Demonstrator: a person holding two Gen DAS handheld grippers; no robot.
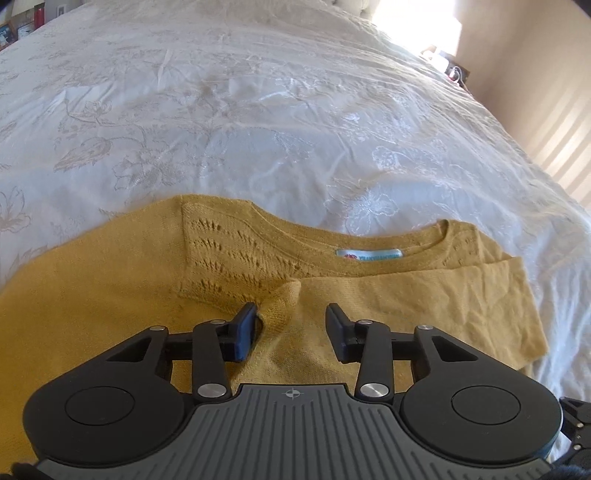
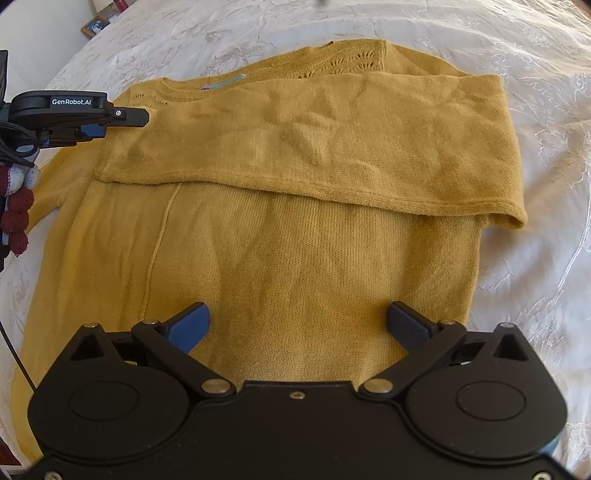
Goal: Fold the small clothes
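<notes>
A mustard yellow knit top [image 2: 288,236] lies flat on the white bedspread [image 2: 546,110], with one side folded across it as a wide band [image 2: 314,140]. In the left wrist view the top [image 1: 92,295] shows its neckline and a blue label [image 1: 368,254]. My left gripper [image 1: 291,321] is open just over the cloth below the neckline, holding nothing; it also shows in the right wrist view [image 2: 125,117] at the folded band's left end. My right gripper [image 2: 297,317] is wide open above the top's lower body, empty.
The embroidered white bedspread [image 1: 258,110] stretches far beyond the top. Framed pictures and a red item [image 1: 22,26] stand past the bed's far left edge. A nightstand with small objects [image 1: 452,70] sits by the wall at right. A cable and red pom-poms [image 2: 16,214] hang at left.
</notes>
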